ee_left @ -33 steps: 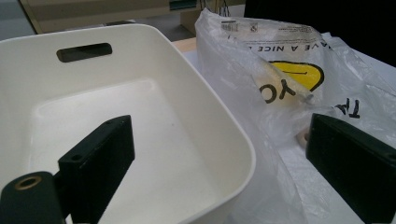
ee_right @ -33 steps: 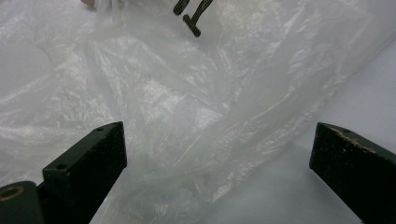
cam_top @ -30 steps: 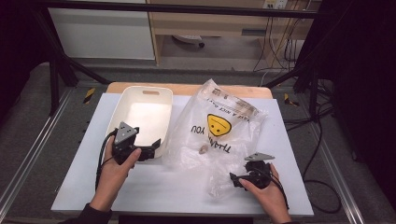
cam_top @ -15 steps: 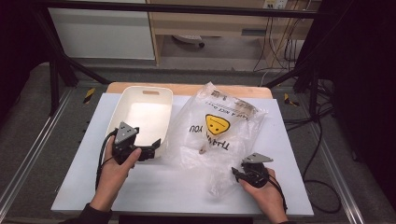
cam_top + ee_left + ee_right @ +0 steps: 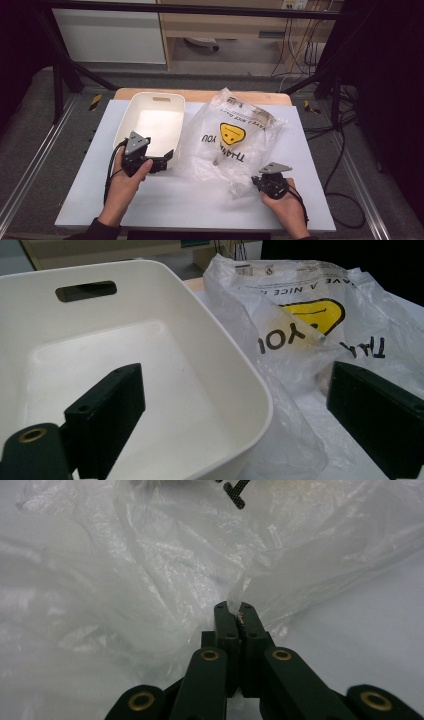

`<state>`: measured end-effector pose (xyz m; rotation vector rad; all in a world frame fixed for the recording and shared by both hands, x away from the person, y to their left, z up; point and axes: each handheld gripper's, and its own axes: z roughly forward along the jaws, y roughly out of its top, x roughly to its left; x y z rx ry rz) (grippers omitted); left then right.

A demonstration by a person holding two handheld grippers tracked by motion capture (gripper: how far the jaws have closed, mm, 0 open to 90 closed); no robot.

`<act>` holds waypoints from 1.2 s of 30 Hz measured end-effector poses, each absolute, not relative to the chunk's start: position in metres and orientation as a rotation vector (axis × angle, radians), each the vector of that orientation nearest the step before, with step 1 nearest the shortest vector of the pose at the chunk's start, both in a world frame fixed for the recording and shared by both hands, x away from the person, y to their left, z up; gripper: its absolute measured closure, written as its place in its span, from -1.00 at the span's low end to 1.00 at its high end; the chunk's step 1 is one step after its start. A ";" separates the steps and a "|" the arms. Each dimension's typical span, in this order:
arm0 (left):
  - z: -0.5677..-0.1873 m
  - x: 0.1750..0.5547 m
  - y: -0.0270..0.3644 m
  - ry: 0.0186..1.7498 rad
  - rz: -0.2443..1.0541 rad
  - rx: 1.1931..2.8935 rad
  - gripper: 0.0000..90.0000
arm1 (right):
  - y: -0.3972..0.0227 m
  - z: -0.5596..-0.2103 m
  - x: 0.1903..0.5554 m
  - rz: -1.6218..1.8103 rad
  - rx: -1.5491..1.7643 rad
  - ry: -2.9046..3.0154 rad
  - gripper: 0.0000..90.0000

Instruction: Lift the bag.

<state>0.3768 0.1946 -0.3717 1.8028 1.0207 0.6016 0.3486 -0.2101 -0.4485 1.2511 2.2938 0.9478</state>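
Here, a crumpled clear plastic bag (image 5: pixel 232 145) with a yellow smiley face and "THANK YOU" lettering lies on the white table (image 5: pixel 165 200), towards the right of centre, with something pale and long inside that I cannot identify. Its near edge trails towards me, and my right gripper (image 5: pixel 235 611) has just been closing its jaws there: in the right gripper view they stand pressed together with a thin fold of the bag's film pinched between the tips. From the high view the right gripper (image 5: pixel 256 181) sits at the bag's near right corner, low on the table.

Just left of the bag, touching it, stands an empty white tub (image 5: pixel 150 125) with a handle slot in its far wall. My left gripper (image 5: pixel 169 159) hovers at the tub's near right corner, jaws spread wide with nothing between them, the tub's rim below the gap.

I judge the step to be taking hold of the bag to open or lift it. Next I would need a second hold with the left gripper, gently, since thin film tears or slips.
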 end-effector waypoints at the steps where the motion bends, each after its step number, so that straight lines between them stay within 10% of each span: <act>1: -0.371 0.376 0.194 1.019 0.603 1.804 -0.81 | -0.214 -0.447 0.348 0.946 1.262 2.291 1.00; 36: -0.414 0.326 0.132 0.914 0.502 1.999 -0.77 | -0.317 -0.448 0.364 0.813 1.361 2.182 1.00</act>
